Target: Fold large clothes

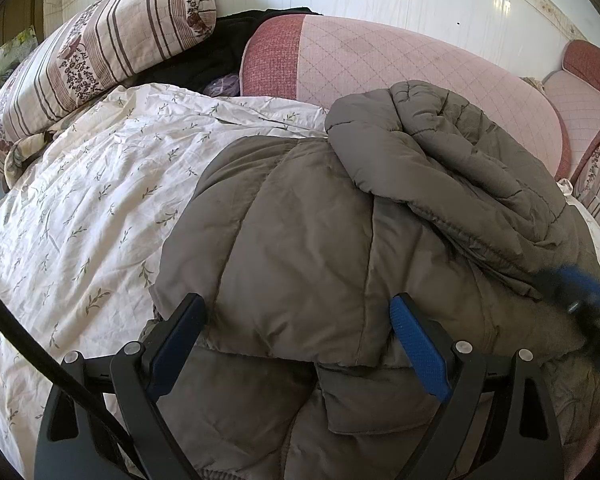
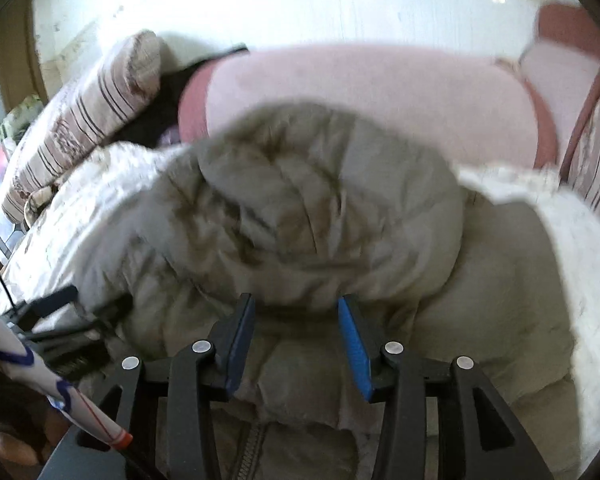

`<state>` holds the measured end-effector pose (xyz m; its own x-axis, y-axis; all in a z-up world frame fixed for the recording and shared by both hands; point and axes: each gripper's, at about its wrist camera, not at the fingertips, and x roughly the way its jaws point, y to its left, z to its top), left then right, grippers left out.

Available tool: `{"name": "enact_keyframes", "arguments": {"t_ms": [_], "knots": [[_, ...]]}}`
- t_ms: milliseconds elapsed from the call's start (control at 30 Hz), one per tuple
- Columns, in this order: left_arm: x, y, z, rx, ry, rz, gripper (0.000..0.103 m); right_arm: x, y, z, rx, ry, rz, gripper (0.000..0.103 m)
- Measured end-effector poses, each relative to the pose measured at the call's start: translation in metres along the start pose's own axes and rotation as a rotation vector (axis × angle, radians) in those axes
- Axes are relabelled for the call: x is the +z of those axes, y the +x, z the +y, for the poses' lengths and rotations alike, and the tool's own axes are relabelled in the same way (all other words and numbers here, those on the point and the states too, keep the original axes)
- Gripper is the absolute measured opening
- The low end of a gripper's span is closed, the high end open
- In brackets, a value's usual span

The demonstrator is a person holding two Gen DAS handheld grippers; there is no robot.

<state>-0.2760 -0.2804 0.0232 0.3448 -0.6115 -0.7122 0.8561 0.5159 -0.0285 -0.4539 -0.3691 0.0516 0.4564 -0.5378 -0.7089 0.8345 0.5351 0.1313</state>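
A grey-brown puffer jacket (image 1: 300, 248) is lying on the bed, over a white sheet (image 1: 80, 208) printed with small sprigs. It is sitting toward the bed's right side, with its top part bunching into a heap (image 1: 452, 152) near the far edge, just in front of a pink quilted cushion (image 1: 380, 68) that is running along the wall.

The left gripper (image 1: 300, 336) is hovering over the jacket's near part, its jaws spread wide — one blue pad (image 1: 420, 352) is showing on the right finger, and nothing is sitting between them. A black cable (image 1: 32, 344) is crossing the lower left corner of that view.

The right gripper (image 2: 296, 340) is also standing spread, though less widely, pointing at the rounded underside of the bunched heap (image 2: 308, 208). Its view is blurring, so I cannot tell whether the fingertips are touching the fabric — nothing looks pinched. From the left wrist view, the right gripper is showing only as a blue smear at the right edge.

A striped pillow (image 1: 100, 44) is leaning at the bed's far left corner, with something black (image 1: 220, 52) tucked between it and the cushion. A zipper (image 2: 252, 444) is showing on the jacket at the near edge.
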Motion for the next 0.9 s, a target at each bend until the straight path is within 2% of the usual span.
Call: {"name": "enact_keyframes", "arguments": {"t_ms": [33,167,300,367,467,533,667,800,900], "knots": [[0.000,0.000,0.000,-0.001,0.000,0.000,0.093,-0.003,0.009,-0.003,0.015,0.015,0.041,0.047],[-0.001,0.000,0.000,0.002,0.004,0.000,0.093,-0.002,0.010,-0.006,0.023,0.030,0.042,0.047],[-0.001,0.000,0.000,0.000,0.003,0.002,0.093,0.008,-0.013,-0.012,0.033,0.066,-0.036,0.047],[-0.001,0.000,0.000,0.001,0.004,0.002,0.093,0.015,-0.027,-0.021,-0.001,0.080,-0.098,0.047],[-0.001,0.000,0.000,0.000,0.003,0.002,0.093,0.020,-0.035,-0.038,-0.086,0.094,-0.126,0.049],[-0.001,0.000,0.000,0.002,0.004,0.002,0.093,0.017,-0.030,-0.052,-0.134,0.126,-0.103,0.049],[0.000,0.001,0.000,0.002,0.005,0.002,0.093,0.008,-0.005,-0.073,-0.123,0.206,-0.019,0.050],[-0.001,0.000,0.000,0.004,0.005,0.002,0.093,0.006,0.004,-0.064,-0.162,0.147,0.005,0.056],[-0.001,0.000,0.000,0.004,0.006,0.002,0.094,0.004,0.004,-0.061,-0.175,0.128,0.007,0.056]]}}
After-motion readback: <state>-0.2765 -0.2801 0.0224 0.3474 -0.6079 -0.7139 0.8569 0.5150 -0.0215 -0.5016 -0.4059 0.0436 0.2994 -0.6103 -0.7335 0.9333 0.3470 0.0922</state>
